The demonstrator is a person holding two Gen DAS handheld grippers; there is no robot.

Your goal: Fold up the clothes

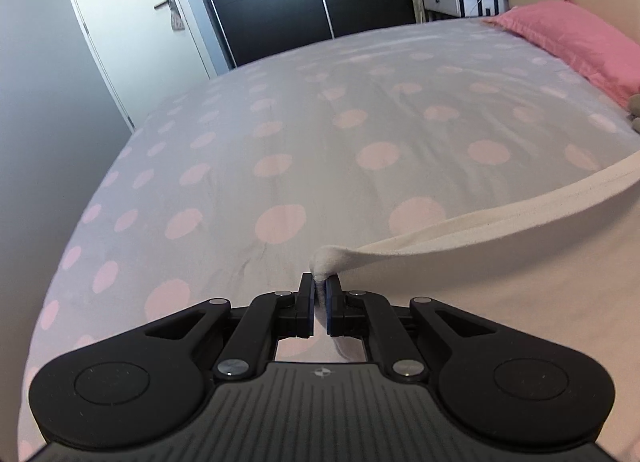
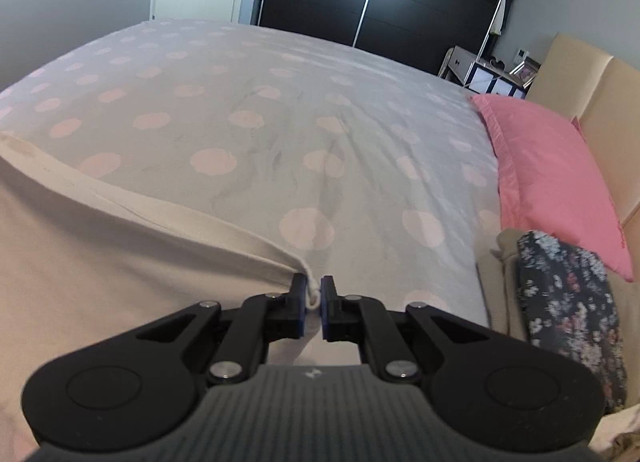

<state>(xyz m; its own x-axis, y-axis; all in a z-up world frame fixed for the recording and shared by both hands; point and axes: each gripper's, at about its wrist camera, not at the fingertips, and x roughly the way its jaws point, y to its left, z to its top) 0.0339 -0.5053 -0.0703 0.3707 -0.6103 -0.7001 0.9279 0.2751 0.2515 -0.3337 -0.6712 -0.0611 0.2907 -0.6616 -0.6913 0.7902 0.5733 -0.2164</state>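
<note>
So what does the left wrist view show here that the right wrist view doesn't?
Only the left wrist view shows the door handle and the left gripper pinching a corner of the cream garment. Only the right wrist view shows the dark floral fabric by the pillow and the right gripper pinching another corner. Both show the polka-dot bedsheet, the pink pillow and the black wardrobe.
</note>
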